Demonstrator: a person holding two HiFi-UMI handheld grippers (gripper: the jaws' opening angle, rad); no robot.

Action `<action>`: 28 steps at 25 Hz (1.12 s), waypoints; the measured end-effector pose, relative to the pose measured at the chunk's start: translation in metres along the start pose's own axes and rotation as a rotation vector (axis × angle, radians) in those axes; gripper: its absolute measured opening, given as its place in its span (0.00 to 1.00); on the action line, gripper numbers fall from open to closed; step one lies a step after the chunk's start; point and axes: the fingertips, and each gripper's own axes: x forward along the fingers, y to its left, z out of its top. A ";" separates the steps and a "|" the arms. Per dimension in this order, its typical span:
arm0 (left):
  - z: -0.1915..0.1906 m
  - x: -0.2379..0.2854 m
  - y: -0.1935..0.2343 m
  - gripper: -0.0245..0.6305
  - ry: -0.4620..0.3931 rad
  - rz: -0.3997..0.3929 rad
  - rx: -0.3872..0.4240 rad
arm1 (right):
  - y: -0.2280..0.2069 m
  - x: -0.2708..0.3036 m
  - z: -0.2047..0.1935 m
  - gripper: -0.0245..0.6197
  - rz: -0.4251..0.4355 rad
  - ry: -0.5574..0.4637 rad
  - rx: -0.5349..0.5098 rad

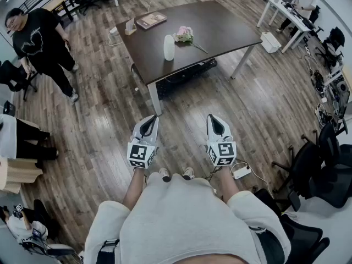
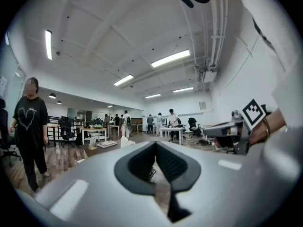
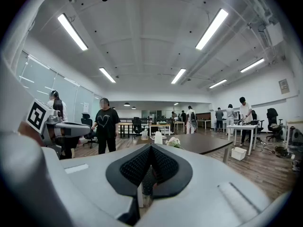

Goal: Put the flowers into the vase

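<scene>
A white vase (image 1: 169, 47) stands upright on a dark brown table (image 1: 220, 26) well ahead of me. Pink flowers (image 1: 185, 34) lie on the tabletop just right of it, stem pointing right. In the right gripper view the vase (image 3: 158, 137) and flowers (image 3: 174, 142) show small beyond the jaws. My left gripper (image 1: 150, 117) and right gripper (image 1: 213, 117) are held side by side close to my body, over the wooden floor, far short of the table. Both point forward and level. The jaws of the left gripper (image 2: 155, 144) and the right gripper (image 3: 151, 147) meet at the tips with nothing between them.
A person in a black T-shirt (image 1: 41, 43) stands at the left of the room. A book (image 1: 150, 20) lies at the table's far side. A white box (image 1: 270, 42) sits on the floor right of the table. Office chairs (image 1: 313, 164) and a power strip (image 1: 241, 172) are at my right.
</scene>
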 end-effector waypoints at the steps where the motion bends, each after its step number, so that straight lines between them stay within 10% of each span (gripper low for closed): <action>1: 0.000 0.001 0.000 0.05 -0.002 0.001 0.000 | 0.000 0.001 0.000 0.03 0.002 -0.001 -0.001; 28: 0.006 0.040 -0.047 0.05 0.005 0.039 0.029 | -0.047 -0.007 -0.003 0.03 0.092 -0.057 0.019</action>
